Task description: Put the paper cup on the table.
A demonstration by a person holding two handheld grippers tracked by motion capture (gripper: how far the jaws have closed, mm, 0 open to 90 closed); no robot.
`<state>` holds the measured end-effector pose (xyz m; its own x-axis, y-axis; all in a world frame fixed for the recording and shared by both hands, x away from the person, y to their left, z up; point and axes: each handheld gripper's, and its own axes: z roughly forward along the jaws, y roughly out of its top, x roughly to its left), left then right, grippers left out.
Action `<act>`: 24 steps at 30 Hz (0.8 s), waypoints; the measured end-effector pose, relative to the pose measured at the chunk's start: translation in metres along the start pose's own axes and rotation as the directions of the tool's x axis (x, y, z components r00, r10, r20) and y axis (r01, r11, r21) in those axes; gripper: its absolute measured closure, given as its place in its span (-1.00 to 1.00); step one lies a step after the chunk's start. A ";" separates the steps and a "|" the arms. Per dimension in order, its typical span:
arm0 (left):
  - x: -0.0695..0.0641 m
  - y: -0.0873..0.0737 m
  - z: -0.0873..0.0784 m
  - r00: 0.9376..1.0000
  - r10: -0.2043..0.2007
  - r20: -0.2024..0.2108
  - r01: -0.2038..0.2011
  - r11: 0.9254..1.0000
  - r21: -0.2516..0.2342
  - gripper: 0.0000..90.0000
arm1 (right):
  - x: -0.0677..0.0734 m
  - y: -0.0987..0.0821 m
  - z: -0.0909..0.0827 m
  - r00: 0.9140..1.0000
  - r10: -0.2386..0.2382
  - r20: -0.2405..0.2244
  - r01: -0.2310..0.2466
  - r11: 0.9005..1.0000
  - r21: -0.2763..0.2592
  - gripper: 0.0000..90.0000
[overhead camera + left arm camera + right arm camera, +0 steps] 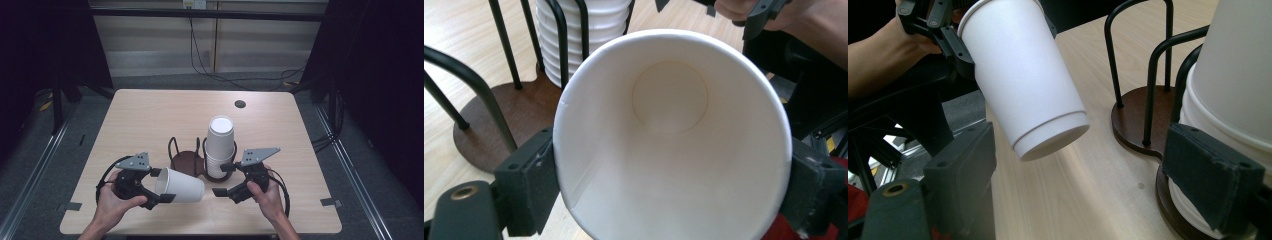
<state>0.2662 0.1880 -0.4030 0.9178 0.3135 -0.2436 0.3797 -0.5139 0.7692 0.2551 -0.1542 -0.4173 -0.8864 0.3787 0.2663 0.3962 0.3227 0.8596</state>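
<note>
**Cup held clear of the stack, empty ring waiting**

Cup-sorting looks to be the work in hand; the left gripper (159,189) has its two pads clamped on the rim of a single white paper cup (181,185), which lies tilted on its side above the front of the table (150,115), its base pointing toward the right gripper (223,180); from the left gripper view the cup (670,135) is seen mouth-on and holds nothing; its bottom disc is bare.

The right gripper has its jaws wide apart with nothing pressed between them; in its own view one pad sits close by the lower cups of the stack (1243,90), though whether it touches them cannot be told.

The wire cup holder (187,157) has two rings on dark wooden bases; the right ring carries the tall stack of nested cups (220,145); the left ring (499,125) is empty.

Judging by this, one cup has been parted from the stack and is in transit; the next move probably calls for turning the cup upright and lowering it, base first, between the wires of the empty ring, keeping clear of the uprights.
</note>
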 end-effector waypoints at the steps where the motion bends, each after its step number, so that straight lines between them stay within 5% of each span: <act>1: 0.001 -0.001 -0.002 1.000 -0.014 -0.007 0.015 1.000 0.008 -0.71 | 0.000 0.000 -0.001 1.000 -0.008 -0.003 0.008 1.000 0.002 -0.68; 9: 0.007 -0.008 -0.014 0.996 -0.020 -0.087 0.025 0.998 0.057 -0.72 | -0.003 0.000 -0.003 1.000 -0.002 0.005 0.002 1.000 -0.002 -0.68; 13: 0.014 -0.010 -0.023 0.994 -0.052 -0.091 0.057 0.997 0.053 -0.72 | -0.003 0.001 -0.004 0.999 0.003 0.032 -0.003 1.000 -0.009 -0.68; 24: 0.028 -0.005 -0.045 0.979 -0.087 -0.185 0.105 0.990 0.091 -0.72 | -0.003 0.002 -0.007 0.999 0.009 0.049 -0.008 1.000 -0.011 -0.68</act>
<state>0.2844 0.2357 -0.3871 0.8439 0.4993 -0.1962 0.4833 -0.5488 0.6821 0.2565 -0.1608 -0.4132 -0.8701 0.4235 0.2519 0.4006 0.3102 0.8621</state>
